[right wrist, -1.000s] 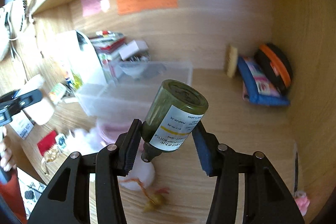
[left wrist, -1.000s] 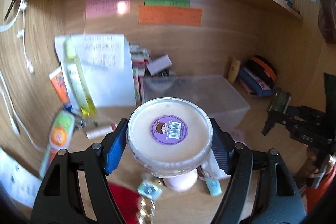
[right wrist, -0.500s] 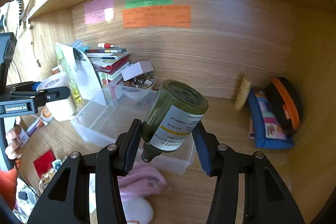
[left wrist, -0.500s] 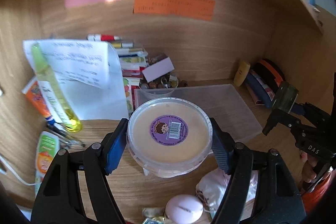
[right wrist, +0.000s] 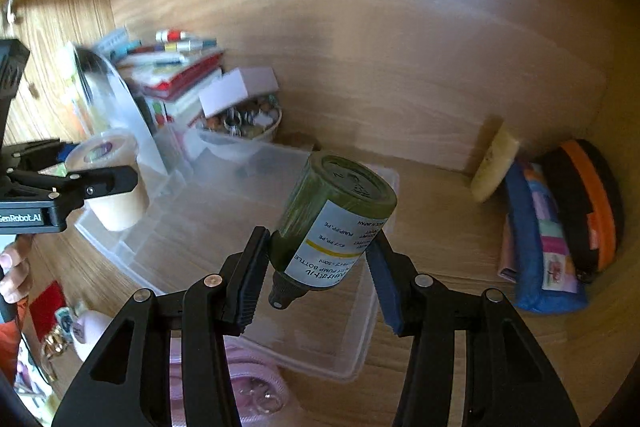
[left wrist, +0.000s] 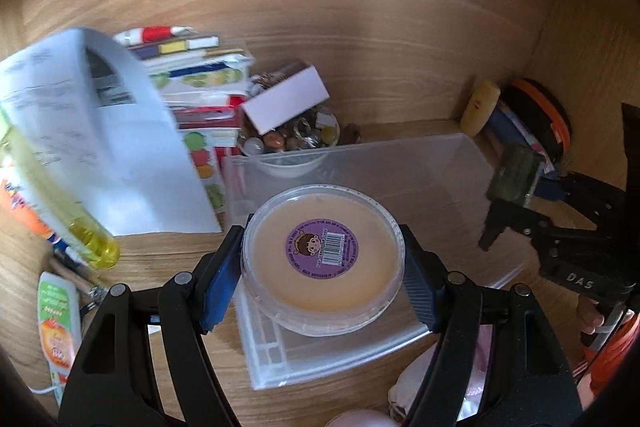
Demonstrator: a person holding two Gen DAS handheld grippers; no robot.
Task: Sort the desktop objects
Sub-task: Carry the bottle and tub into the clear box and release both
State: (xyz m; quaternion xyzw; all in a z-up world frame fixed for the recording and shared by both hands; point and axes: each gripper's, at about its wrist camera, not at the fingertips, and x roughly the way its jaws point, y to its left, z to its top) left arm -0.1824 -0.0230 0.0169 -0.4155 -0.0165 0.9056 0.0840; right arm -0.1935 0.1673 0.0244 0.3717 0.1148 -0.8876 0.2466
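Note:
My left gripper (left wrist: 323, 267) is shut on a round cream jar (left wrist: 322, 259) with a purple sticker, held bottom toward the camera over the near left part of a clear plastic bin (left wrist: 460, 171). In the right wrist view the same jar (right wrist: 112, 179) hangs above the bin's left edge. My right gripper (right wrist: 320, 267) is shut on a dark green pump bottle (right wrist: 332, 223) with a white label, tilted cap-down over the bin (right wrist: 224, 219). That bottle (left wrist: 514, 179) also shows at the right of the left wrist view.
A stack of books (left wrist: 200, 83), a bowl of small trinkets (left wrist: 292, 139) with a white box (left wrist: 284, 99) on it, and a curled paper (left wrist: 92, 131) stand behind the bin. Pouches (right wrist: 560, 227) lie at the right wall. A yellow bottle (left wrist: 72, 219) and tubes lie left.
Both grippers have moved forward toward the back wall and now hang over the clear bin. Their grips on the jar and the bottle are unchanged.

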